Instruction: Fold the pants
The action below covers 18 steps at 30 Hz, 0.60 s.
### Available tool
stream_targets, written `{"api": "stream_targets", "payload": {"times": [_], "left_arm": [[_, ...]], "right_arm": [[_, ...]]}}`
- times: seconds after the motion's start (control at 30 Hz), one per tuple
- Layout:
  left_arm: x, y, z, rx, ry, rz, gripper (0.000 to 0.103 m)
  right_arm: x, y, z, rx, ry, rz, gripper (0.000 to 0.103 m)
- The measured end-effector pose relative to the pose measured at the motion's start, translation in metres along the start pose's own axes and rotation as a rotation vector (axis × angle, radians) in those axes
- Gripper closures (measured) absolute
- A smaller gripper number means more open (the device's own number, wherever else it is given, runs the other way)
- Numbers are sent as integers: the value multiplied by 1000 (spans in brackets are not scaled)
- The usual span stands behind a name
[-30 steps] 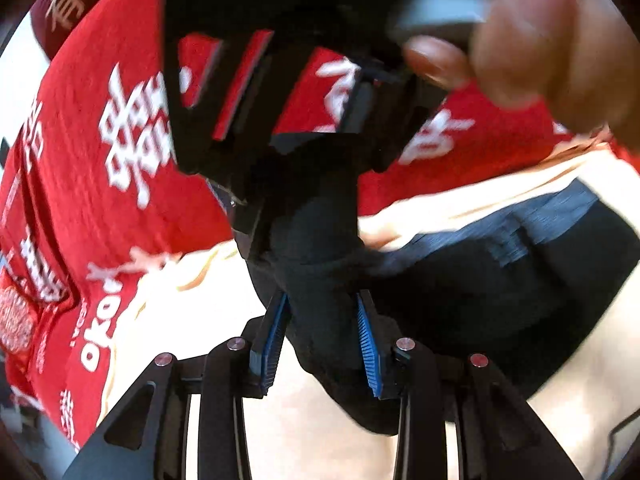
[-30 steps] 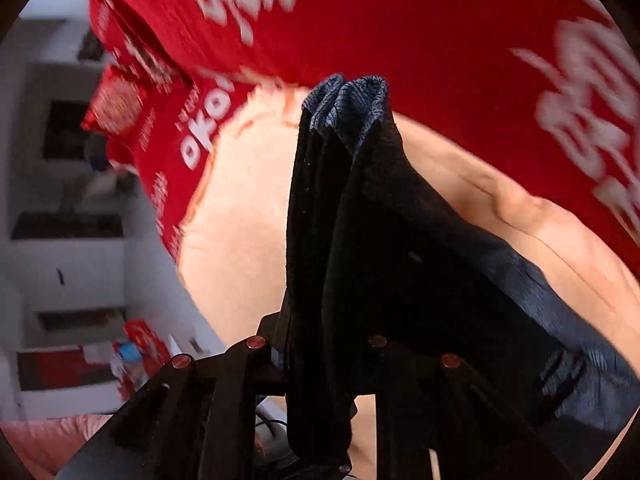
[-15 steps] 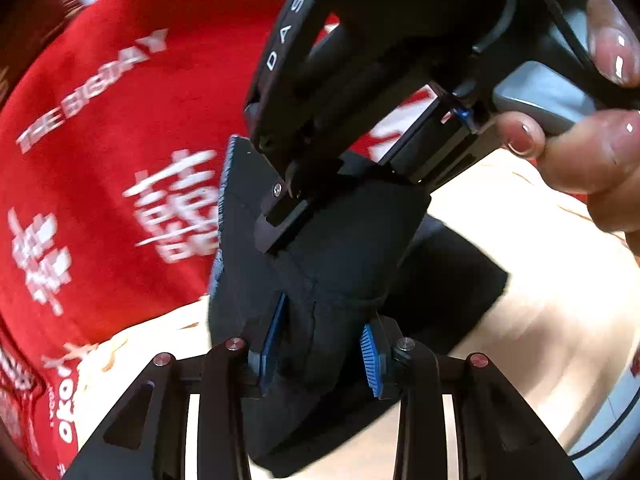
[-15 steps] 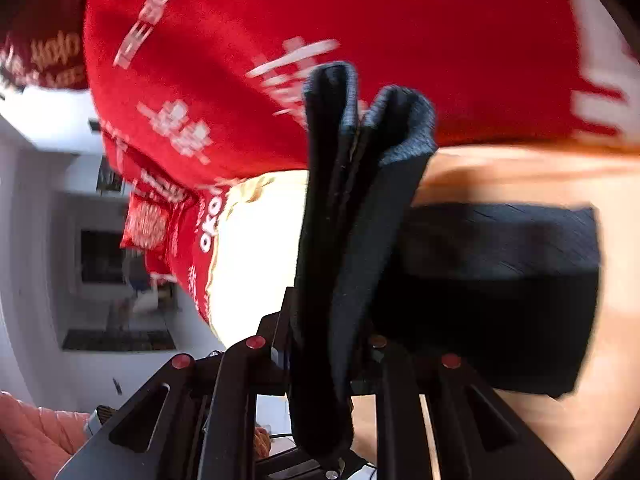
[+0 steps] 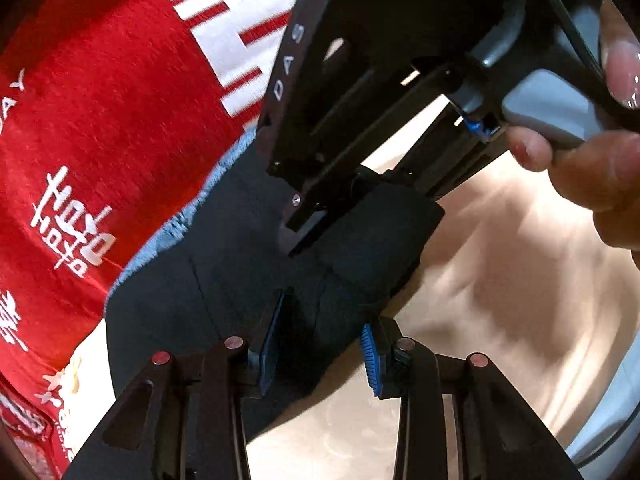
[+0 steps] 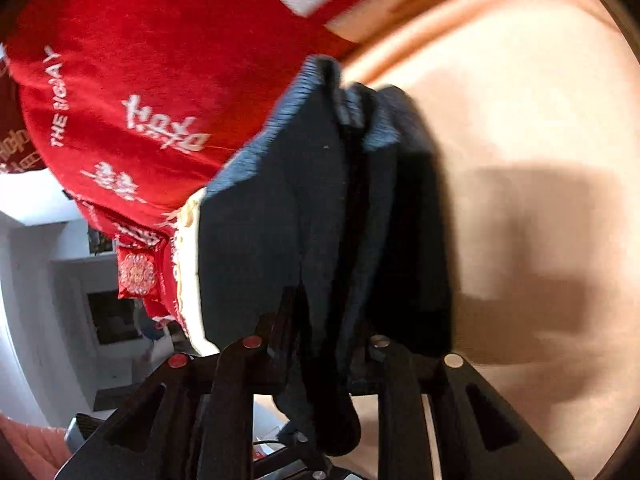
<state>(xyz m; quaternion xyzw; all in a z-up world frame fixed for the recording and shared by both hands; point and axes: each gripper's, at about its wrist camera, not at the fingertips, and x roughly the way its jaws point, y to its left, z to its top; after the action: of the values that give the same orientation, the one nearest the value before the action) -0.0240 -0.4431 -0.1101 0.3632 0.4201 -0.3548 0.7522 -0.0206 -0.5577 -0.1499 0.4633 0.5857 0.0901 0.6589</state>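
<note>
While both grippers loosen, pants [image 5: 248, 280] between fingers [image 5: 268, 344]

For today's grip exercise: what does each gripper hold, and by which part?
Both hold the dark pants. The left gripper has a bunched fold of the fabric, its jaws opening. The right gripper has the stacked layers below the ribbed edge, jaws opening.

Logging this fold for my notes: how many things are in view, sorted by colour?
Black or dark: 3 — dark folded fabric pants, left black tongs, right black tongs
Red: 1 — red printed blanket with white lettering
Cream: 1 — cream bed sheet
Total: 5
</note>
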Motion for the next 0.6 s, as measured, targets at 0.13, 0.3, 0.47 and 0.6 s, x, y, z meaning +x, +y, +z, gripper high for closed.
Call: {"api": "stream_targets", "payload": {"times": [0.13, 0.3, 0.47, 0.6], "left_arm": [[-6, 8, -4, -43, 26, -37, 43], [-24, 30, -9, -102, 67, -73, 42], [-39, 61, -23, -186, 87, -82, 42], [-38, 100, -38, -294, 130, -94, 42]], "right_arm": [[5, 5, -2, -7, -21, -9, 80], [0, 18, -4, -39, -44, -93, 72], [-5, 30, -11, -115, -73, -270, 63], [-6, 39, -17, -120, -80, -428, 38]]}}
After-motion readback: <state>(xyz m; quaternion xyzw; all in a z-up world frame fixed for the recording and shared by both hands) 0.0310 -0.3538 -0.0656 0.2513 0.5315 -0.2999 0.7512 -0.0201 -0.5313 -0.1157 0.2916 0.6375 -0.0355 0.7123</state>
